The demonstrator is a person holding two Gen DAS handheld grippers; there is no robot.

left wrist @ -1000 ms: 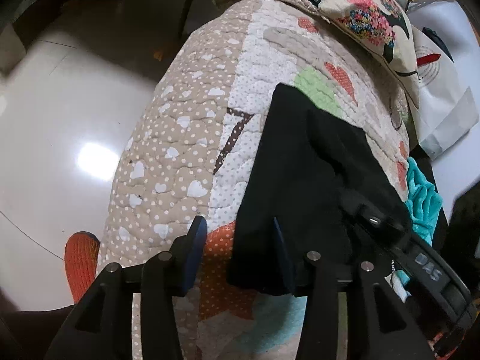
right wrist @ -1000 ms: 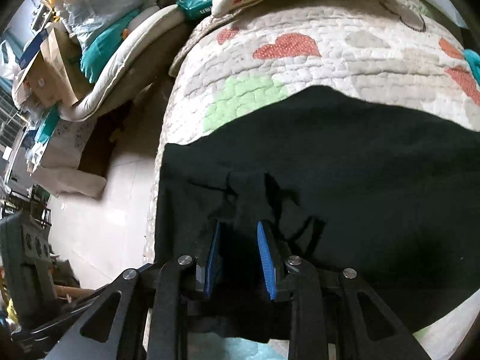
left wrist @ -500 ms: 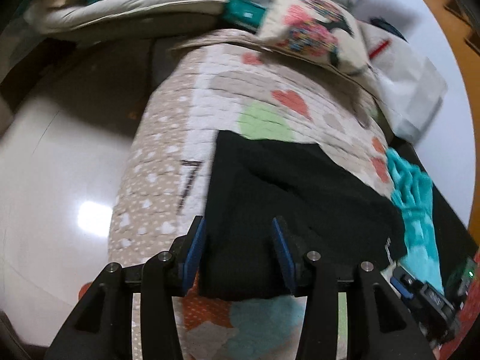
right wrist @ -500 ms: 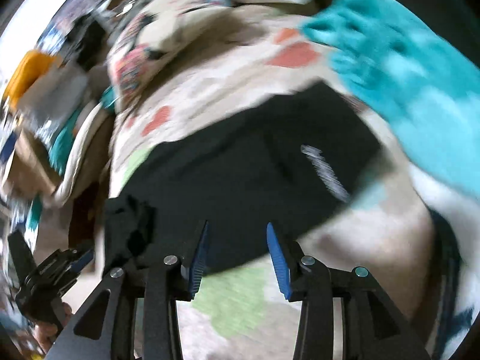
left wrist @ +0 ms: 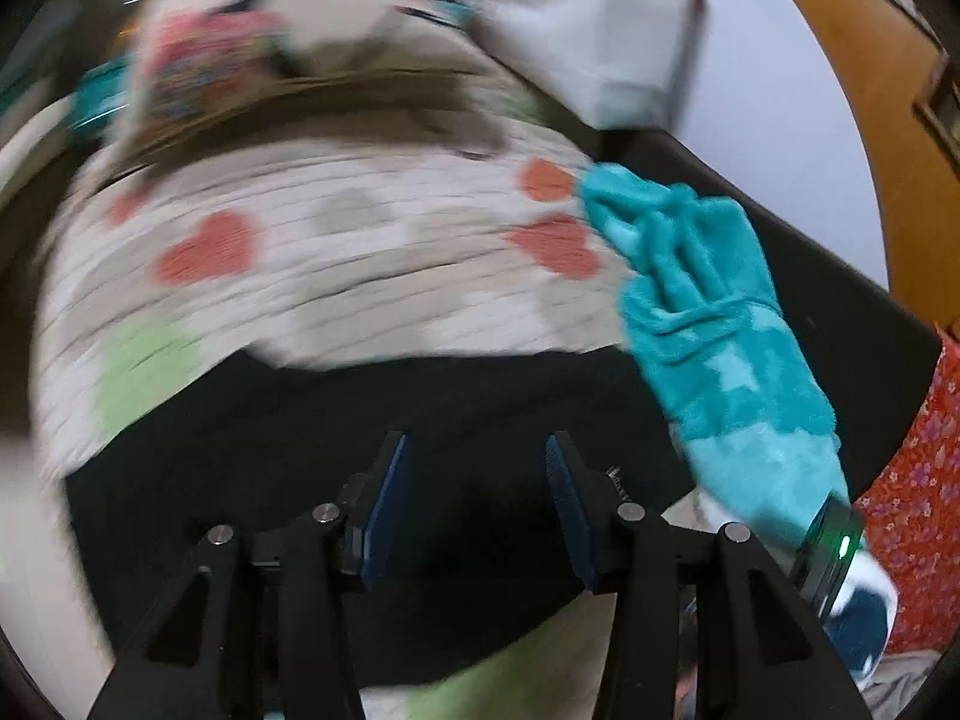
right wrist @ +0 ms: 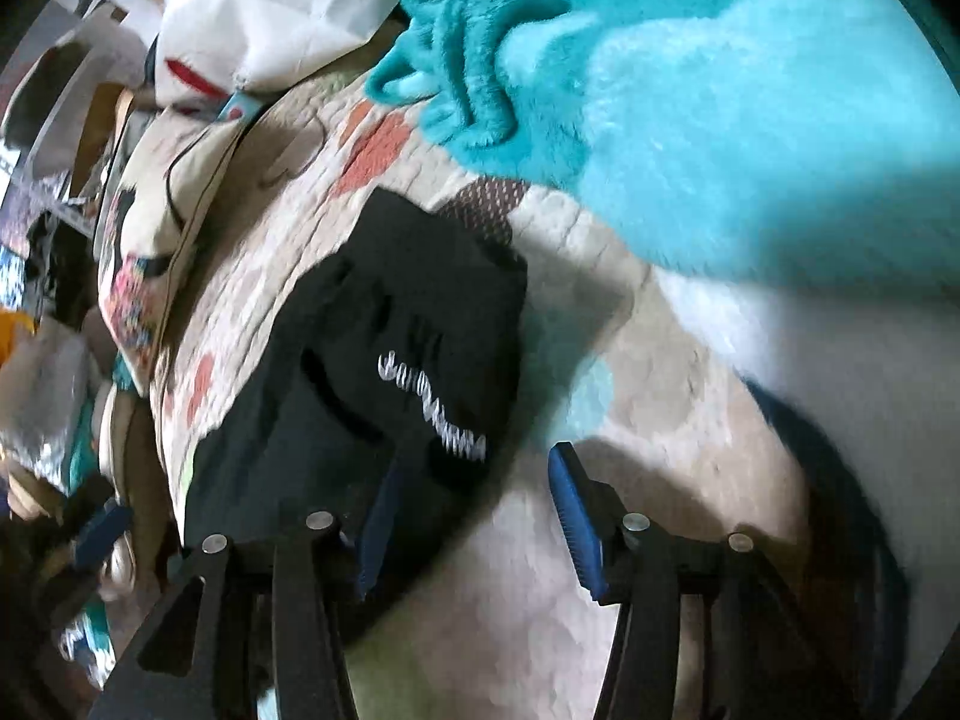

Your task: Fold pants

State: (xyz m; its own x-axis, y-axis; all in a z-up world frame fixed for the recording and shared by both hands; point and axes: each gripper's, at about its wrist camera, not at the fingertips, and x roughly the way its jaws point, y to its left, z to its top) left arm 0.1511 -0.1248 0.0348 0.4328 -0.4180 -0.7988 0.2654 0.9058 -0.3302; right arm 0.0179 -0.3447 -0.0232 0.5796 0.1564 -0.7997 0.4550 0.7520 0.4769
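Note:
The black pants lie folded on the quilted heart-patterned cover. In the right wrist view the pants show white lettering near one end. My left gripper is open and empty, just above the pants' near part. My right gripper is open and empty, at the pants' lettered end, with its left finger over the cloth and its right finger over the bare cover.
A teal fleece blanket lies right of the pants, also large in the right wrist view. A floral pillow and white paper bag sit at the far end. Clutter fills the left side.
My right gripper let go of the pants, opened and swung to the lettered end. My left gripper swung right across the pants, still open.

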